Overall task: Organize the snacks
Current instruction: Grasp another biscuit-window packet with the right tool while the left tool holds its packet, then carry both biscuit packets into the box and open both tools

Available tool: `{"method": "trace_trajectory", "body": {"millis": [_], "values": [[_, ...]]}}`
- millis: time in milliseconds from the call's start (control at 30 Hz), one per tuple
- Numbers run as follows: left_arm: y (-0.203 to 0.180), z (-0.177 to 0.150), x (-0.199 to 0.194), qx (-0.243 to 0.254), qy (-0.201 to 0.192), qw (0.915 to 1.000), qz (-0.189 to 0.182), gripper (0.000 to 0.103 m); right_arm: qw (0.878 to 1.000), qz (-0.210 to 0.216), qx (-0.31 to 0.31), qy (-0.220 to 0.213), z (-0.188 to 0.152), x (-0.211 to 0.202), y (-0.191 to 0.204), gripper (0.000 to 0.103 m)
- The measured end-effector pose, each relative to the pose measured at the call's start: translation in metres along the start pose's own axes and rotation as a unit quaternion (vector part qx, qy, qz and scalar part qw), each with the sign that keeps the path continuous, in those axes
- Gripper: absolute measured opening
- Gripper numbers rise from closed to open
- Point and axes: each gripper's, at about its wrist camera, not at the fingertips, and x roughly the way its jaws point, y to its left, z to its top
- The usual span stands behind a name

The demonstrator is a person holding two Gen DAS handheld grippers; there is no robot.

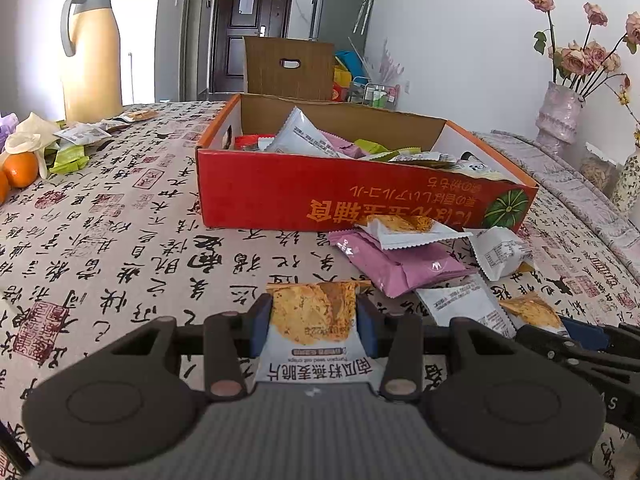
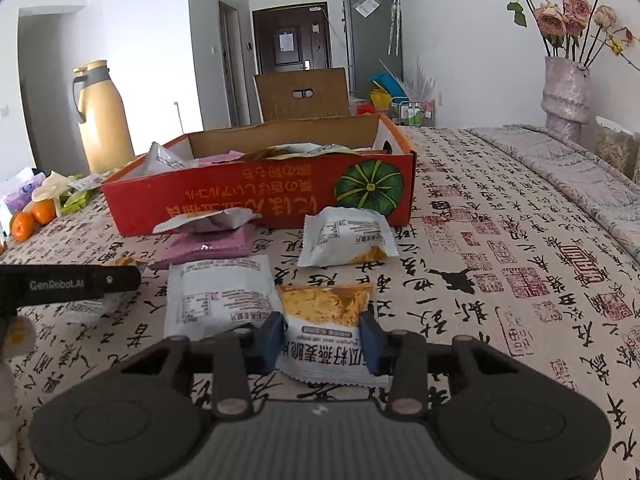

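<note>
With many snacks already inside the red box (image 1: pixel 260 196), each gripper (image 1: pixel 314 320) (image 2: pixel 324 334) clamps an oat-crisp packet (image 1: pixel 314 330) (image 2: pixel 326 332) before it, several loose packets (image 2: pixel 346 236) remaining nearby.

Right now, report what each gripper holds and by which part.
Left gripper: an oat crisp packet, pinched across its side edges. Right gripper: another oat crisp packet, same hold.

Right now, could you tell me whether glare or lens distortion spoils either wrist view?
Left wrist view: the wall behind the yellow thermos is blown out and the corners are dark. Right wrist view: evenly lit, the red box sharp, the far table edge bowed by the fisheye.
</note>
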Motion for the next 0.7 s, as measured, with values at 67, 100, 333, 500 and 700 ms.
{"method": "trace_trajectory", "body": {"millis": [67, 100, 333, 500, 700], "values": [[0.0, 0.0, 0.0, 0.001, 0.001, 1.0, 0.002, 0.045, 1.0, -0.001, 0.0, -0.002, -0.001, -0.002, -0.001, 0.038], [0.0, 0.0, 0.001, 0.003, 0.001, 1.0, 0.004, 0.045, 1.0, 0.0, 0.001, -0.003, 0.0, -0.002, -0.001, 0.038], [-0.001, 0.002, -0.005, 0.005, -0.006, 0.9999, 0.014, 0.045, 1.0, 0.001, 0.005, -0.022, 0.004, -0.011, -0.005, 0.038], [-0.005, 0.005, -0.014, 0.011, -0.014, 0.9997, 0.016, 0.045, 0.999, 0.004, 0.003, -0.034, 0.008, -0.017, -0.005, 0.038], [-0.012, 0.01, -0.025, 0.017, -0.029, 0.9993, 0.017, 0.045, 0.999, 0.006, -0.001, -0.05, 0.013, -0.021, -0.004, 0.038]]}}
